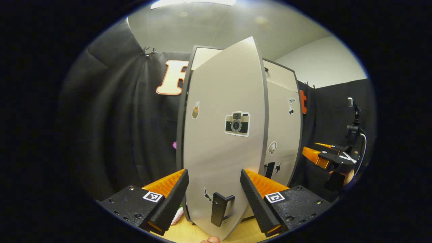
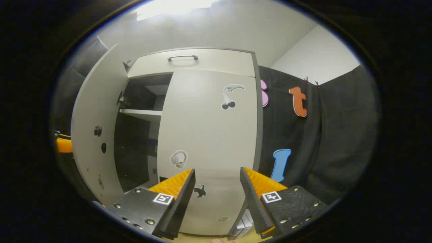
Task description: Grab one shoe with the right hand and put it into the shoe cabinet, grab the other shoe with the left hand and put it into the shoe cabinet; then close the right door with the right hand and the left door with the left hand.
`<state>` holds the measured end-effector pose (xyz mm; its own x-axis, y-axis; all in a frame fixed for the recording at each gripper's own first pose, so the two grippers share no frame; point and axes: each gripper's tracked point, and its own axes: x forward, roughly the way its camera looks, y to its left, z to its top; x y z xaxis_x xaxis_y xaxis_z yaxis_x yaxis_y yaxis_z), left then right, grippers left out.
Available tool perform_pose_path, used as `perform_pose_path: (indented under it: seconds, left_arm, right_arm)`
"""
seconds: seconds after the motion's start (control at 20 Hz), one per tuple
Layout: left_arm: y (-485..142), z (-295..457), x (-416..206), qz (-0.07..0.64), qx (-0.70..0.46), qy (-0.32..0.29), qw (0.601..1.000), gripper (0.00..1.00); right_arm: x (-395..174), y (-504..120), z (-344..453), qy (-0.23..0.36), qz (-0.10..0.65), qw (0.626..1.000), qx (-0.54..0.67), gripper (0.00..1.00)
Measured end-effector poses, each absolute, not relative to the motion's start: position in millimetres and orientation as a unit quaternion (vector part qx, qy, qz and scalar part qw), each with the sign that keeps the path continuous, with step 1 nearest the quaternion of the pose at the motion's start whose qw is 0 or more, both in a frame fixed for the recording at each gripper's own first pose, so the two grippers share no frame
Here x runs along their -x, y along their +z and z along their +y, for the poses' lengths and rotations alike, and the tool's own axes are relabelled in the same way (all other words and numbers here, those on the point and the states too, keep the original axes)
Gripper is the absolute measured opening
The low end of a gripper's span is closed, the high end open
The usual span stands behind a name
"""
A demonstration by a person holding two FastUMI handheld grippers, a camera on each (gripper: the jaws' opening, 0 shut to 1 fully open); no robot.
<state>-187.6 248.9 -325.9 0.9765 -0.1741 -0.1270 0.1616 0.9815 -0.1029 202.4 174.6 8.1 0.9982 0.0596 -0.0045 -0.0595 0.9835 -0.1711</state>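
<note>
— Shoe cabinet (image 2: 189,60) stood on the worktop (image 1: 189,233) against the booth wall, its right door (image 2: 209,135) shut flush and its left door (image 1: 222,135) swung partly out. Where were we in the job?

— We judged it the last step. We could not make out the shoes in the dark compartments behind the left door. Our left gripper (image 1: 214,189) hung just before that door's outer face, fingers apart, the door handle (image 1: 219,207) between them and nothing clamped.

— And our right gripper (image 2: 217,190)?

— Spread too, empty, pointed at the closed right door. From the left gripper view it sat well off to the side (image 1: 329,158).

— What did the next move ask of us?

— A steady push on the left door's face, we reckoned, until it met the frame beside the right one.
</note>
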Motion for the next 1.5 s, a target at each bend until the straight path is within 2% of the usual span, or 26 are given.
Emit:
perform_pose_path:
  seconds: [0.05,0.2,0.25,0.3,0.35,0.4,0.55,0.6,0.8,1.35,1.4,1.5]
  left_arm:
    - [-327.0,238.5,181.6,0.067,0.047,-0.096,0.992,0.95]
    - [-334.2,213.9,160.3,0.071,0.051,-0.112,0.990,0.95]
    - [-336.4,207.8,152.0,0.071,0.046,-0.110,0.990,0.91]
    - [-339.8,201.9,144.4,0.071,0.042,-0.109,0.991,0.91]
    - [-343.6,195.6,140.0,0.073,0.038,-0.110,0.990,0.95]
    - [-346.5,189.7,134.7,0.075,0.037,-0.112,0.990,0.91]
    - [-353.2,178.5,119.8,0.080,0.034,-0.116,0.990,0.91]
    - [-355.8,176.2,114.8,0.081,0.032,-0.115,0.989,0.95]
    - [-362.7,167.5,98.8,0.084,0.028,-0.109,0.990,0.95]
    - [-379.7,166.4,62.9,0.093,0.031,-0.093,0.991,0.95]
    - [-381.7,165.4,60.0,0.094,0.030,-0.094,0.991,0.96]
    - [-381.4,164.3,52.9,0.092,0.026,-0.091,0.991,0.96]
  right_arm:
    - [-199.2,10.4,169.7,0.026,-0.001,0.996,0.086,0.80]
    - [-190.5,17.6,155.0,0.014,-0.005,0.996,0.088,0.80]
    - [-187.1,20.2,149.0,0.009,-0.007,0.996,0.090,0.80]
    - [-183.8,22.9,143.1,0.004,-0.009,0.996,0.092,0.80]
    - [-179.8,25.9,137.0,-0.003,-0.011,0.995,0.096,0.80]
    - [-176.4,28.8,130.2,-0.010,-0.013,0.995,0.100,0.80]
    - [-168.7,34.1,111.8,-0.029,-0.017,0.993,0.110,0.80]
    - [-166.7,34.5,106.8,-0.035,-0.017,0.993,0.111,0.80]
    - [-157.9,36.1,91.1,-0.051,-0.017,0.992,0.112,0.80]
    - [-153.4,45.6,87.8,-0.060,-0.023,0.994,0.094,0.77]
    - [-152.1,45.0,88.7,-0.061,-0.022,0.994,0.091,0.80]
    - [-146.3,44.7,90.1,-0.062,-0.019,0.994,0.087,0.77]
